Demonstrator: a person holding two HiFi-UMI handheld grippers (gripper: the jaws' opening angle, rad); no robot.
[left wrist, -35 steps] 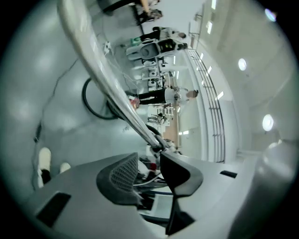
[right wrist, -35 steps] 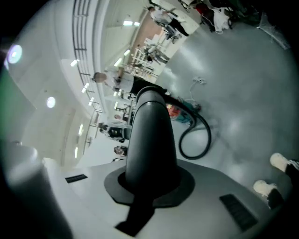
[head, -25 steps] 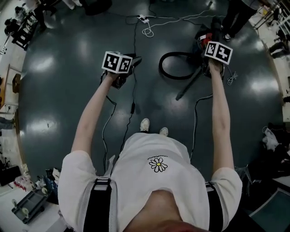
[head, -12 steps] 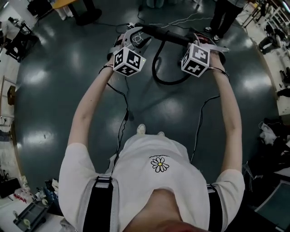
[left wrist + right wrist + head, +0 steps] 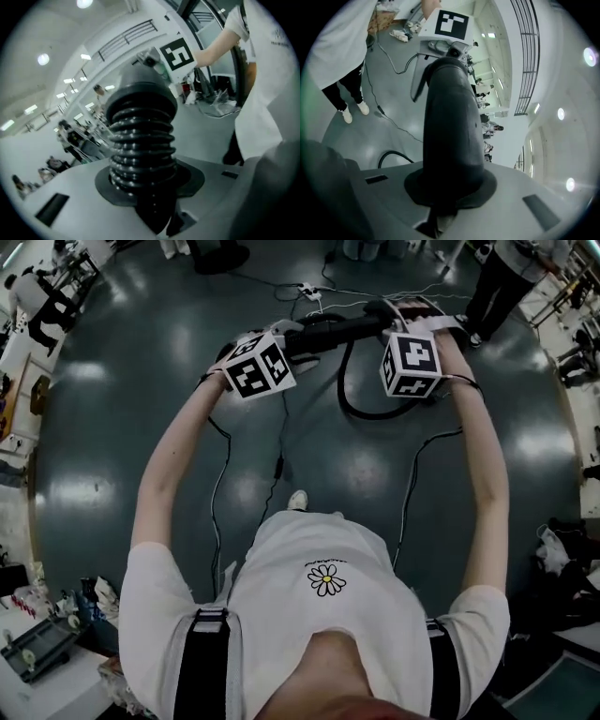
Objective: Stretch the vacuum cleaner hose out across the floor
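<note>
Black and bumpy, the vacuum hose sits right between the jaws of the left gripper. Those jaws stand wide, have just been closing a little, and pinch the ribbed part of the hose from both sides. The right gripper has its jaws pressed tight on the smooth black end of the same hose. From the head view, the hose runs like a bar from one gripper to the other, up off the floor. Both arms reach out in front of the person. A loop of the hose curves down below the bar, nearer the right gripper; I cannot tell if it touches the floor. Each gripper carries a white box with black squares, the left cube and the right cube. The floor is dark grey and shiny. Thin cables lie on it near the person's white shoe. The person wears a white shirt with a little daisy on it. Farther off, a white plug strip lies on the floor, and someone's legs stand at the top right.
</note>
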